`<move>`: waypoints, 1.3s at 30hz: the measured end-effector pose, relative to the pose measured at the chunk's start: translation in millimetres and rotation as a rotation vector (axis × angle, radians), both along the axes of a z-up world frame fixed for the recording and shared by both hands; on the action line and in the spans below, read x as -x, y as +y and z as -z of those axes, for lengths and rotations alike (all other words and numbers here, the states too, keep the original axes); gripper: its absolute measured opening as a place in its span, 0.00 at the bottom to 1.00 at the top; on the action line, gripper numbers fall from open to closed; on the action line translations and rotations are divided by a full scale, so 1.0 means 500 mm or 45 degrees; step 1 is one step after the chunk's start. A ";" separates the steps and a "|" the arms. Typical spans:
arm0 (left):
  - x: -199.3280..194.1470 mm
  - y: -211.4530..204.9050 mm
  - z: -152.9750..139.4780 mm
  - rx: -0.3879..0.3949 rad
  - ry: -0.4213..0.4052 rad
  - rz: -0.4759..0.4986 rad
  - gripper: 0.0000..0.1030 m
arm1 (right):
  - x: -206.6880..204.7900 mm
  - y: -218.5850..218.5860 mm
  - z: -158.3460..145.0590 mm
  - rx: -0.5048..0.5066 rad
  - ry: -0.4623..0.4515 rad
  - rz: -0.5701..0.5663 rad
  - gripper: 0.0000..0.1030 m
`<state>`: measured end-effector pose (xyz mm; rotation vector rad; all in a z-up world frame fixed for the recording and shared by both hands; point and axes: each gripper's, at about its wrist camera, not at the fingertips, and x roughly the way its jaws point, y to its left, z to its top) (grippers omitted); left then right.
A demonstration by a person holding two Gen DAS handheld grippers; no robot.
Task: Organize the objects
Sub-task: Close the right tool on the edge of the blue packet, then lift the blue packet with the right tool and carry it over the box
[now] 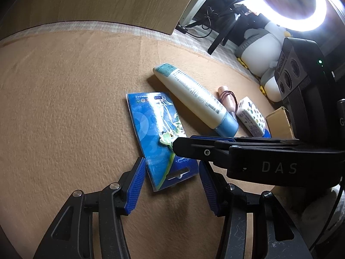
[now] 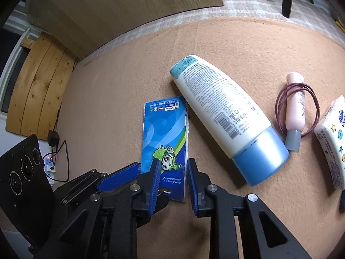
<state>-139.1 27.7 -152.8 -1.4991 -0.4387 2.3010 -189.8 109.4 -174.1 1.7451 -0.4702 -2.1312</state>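
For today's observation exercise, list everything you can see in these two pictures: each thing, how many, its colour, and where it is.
blue card packet: one, blue with a green cartoon figure, flat on the mat, its near end between both tools
large tube: one, white with a light blue cap, lying beside the packet
small tube: one, pink with a grey cap, beside the large tube
hair tie: one, purple, looped around the small tube
tissue pack: one, white with coloured prints, next to the small tube
felt mat: one, tan, under everything
penguin plush: one, grey and white, beyond the mat
ring light: one, lit white, above the plush
left tool: one, black with blue pads, straddling the packet's near end
right tool: one, same colours, straddling the packet
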 end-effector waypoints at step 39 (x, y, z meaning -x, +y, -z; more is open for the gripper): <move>-0.169 0.184 0.007 -0.091 -0.048 0.227 0.45 | -0.212 0.138 -0.010 -0.110 0.010 0.062 0.24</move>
